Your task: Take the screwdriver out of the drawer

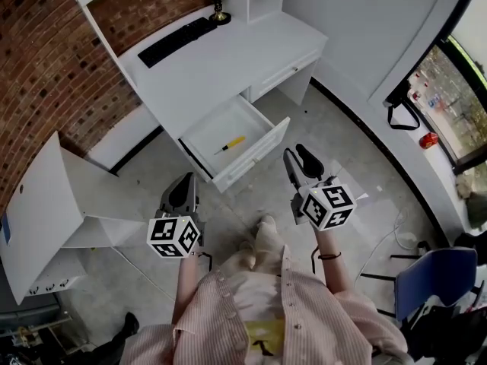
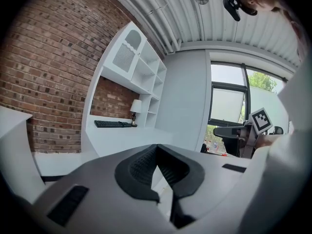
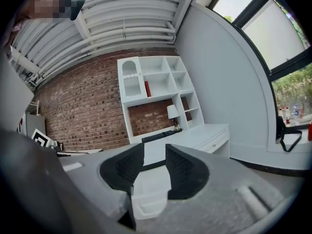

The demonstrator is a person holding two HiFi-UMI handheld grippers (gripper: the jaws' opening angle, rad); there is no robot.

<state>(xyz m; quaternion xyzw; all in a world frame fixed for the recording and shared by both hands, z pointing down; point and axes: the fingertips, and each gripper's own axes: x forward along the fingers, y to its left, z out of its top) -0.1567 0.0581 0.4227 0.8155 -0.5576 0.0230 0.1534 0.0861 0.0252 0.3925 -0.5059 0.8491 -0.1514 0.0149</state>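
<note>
- Brick wall (image 1: pixel 46 67) stands behind a white desk (image 1: pixel 221 59), at 11 o'clock.
- Drawer (image 1: pixel 262 147) is open; the yellow screwdriver (image 1: pixel 230 144) lies inside it.
- Left gripper (image 1: pixel 186 182), at 7 o'clock from the drawer, has its jaws together, empty.
- Right gripper (image 1: pixel 298 157), at 4 o'clock, has its jaws apart, empty.

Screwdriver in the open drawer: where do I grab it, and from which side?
Probably best to grip the yellow-handled screwdriver by its thick handle, coming down from above: it lies flat on the floor of the white open drawer, whose walls block sideways reach.
</note>
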